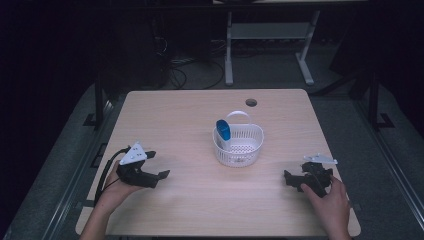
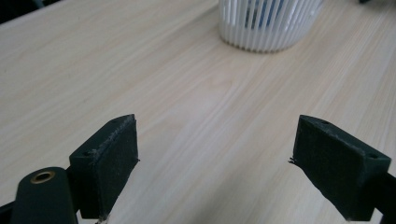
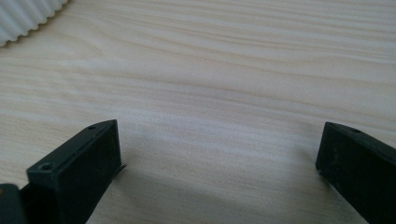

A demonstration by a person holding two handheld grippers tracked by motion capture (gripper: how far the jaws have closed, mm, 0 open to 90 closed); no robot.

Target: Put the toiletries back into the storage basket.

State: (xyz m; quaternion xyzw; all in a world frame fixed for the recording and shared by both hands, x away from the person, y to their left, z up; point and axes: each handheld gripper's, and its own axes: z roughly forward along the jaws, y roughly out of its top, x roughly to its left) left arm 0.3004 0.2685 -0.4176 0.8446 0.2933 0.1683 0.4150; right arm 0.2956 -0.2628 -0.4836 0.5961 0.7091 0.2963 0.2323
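Centrally, white basket [image 1: 238, 145] holding blue item [image 1: 223, 129], both claws apart, bare table [image 1: 190, 115] between.

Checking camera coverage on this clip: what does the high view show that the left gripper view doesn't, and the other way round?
The high view alone takes in the whole table, both hands with the left gripper and right gripper, the basket's handle, and the blue item standing inside. The left gripper view alone gives a close look at its own fingers, spread wide over bare wood. Both show the white basket and the tabletop.
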